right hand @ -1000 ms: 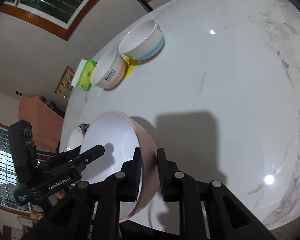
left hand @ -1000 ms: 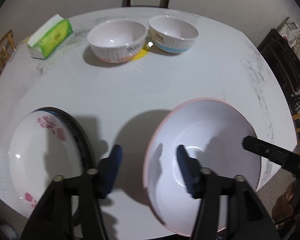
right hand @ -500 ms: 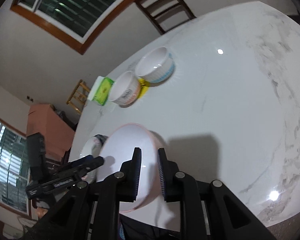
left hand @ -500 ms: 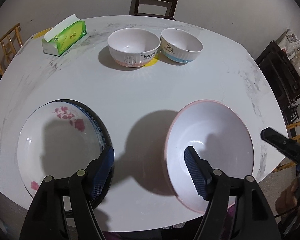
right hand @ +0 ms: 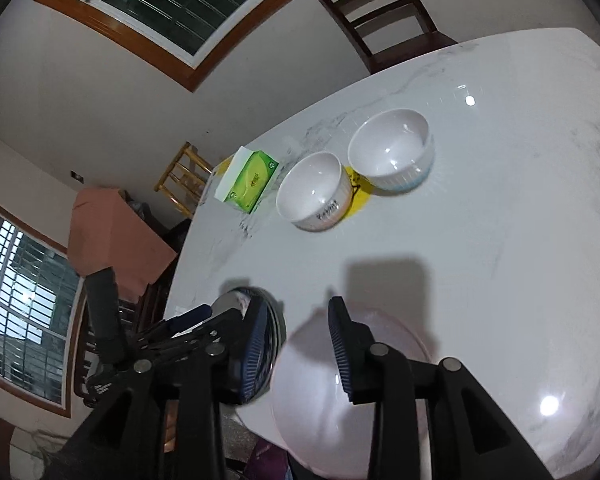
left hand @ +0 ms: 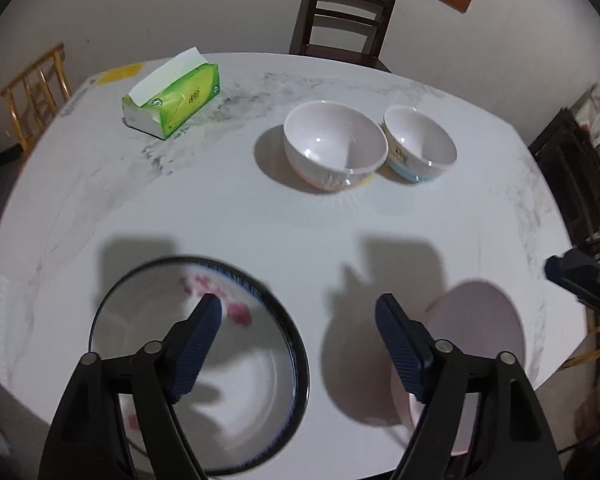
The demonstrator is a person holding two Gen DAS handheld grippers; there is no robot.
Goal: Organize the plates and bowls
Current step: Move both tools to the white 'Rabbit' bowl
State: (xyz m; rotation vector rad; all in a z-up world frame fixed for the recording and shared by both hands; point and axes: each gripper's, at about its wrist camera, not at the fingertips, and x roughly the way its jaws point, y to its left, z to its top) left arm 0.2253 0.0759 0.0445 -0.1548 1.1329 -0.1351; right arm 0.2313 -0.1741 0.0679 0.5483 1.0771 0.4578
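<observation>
On the far left of the white table (left hand: 260, 220) sits a green tissue box (left hand: 172, 96). It is not part of the job.

Near the left edge lies a flower plate (left hand: 260, 380) with a dark rim. The left tongs (left hand: 298, 322) hang above it, spread wide, gripping nothing. One finger is over the plate and the other is over bare table.

In the far middle, two small bowls stand side by side, just touching or nearly so: a pink bowl (left hand: 334, 148) and a blue bowl (left hand: 420, 146).

Near the right edge sits the big pink plate (left hand: 484, 328). The right tongs (right hand: 296, 344) are over it, parted too, with nothing between the fingers. The picture is blurry, so I cannot tell if a finger touches the rim.

I think the next job is to pick up one plate and stack it with the other. To do it well, slide one finger under the rim and one on top, squeeze firmly, lift level, and lower it slowly so it does not clink or slip off the table edge.
</observation>
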